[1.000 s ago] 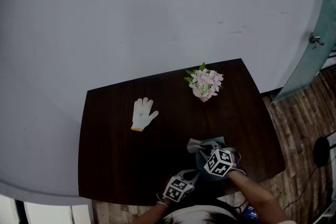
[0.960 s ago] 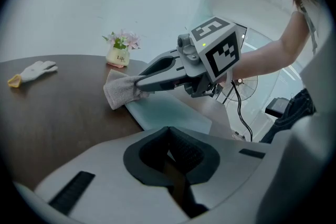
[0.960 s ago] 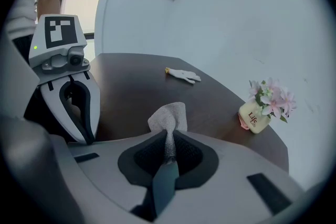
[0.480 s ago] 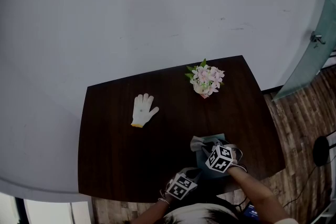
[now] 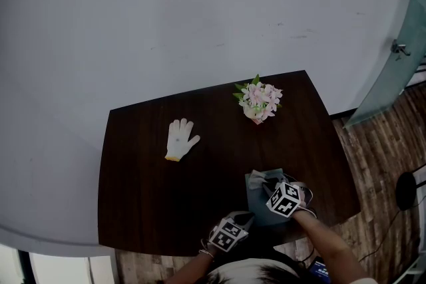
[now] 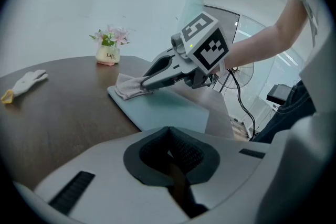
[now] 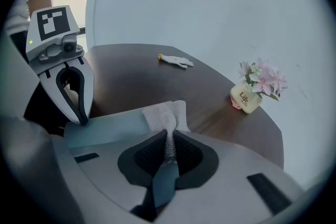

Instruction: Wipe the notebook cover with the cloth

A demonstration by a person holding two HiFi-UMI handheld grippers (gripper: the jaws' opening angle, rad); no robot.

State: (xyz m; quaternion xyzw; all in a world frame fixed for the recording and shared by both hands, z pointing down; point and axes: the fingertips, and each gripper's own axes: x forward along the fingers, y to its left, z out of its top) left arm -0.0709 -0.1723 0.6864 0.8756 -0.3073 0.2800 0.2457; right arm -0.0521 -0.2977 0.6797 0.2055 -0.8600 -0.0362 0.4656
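- While our right gripper point(image 7: 168, 140) clamps its jaws on a bunched edge of the cloth point(image 7: 164, 113), the rest of the cloth lies on the far end of the notebook point(image 5: 258, 204), placed, we judge, for a drag across the cover.
- We see the notebook flat at the near edge of the table point(image 5: 146, 196), right of centre, between both grippers.
- Our left gripper point(image 7: 81, 120), jaws together on nothing we can see, plants its tip at the notebook's near corner, likely to pin it against sliding.
- Both forearms come in low from the near edge, the right angled left over the cover, the left pointing right toward it.
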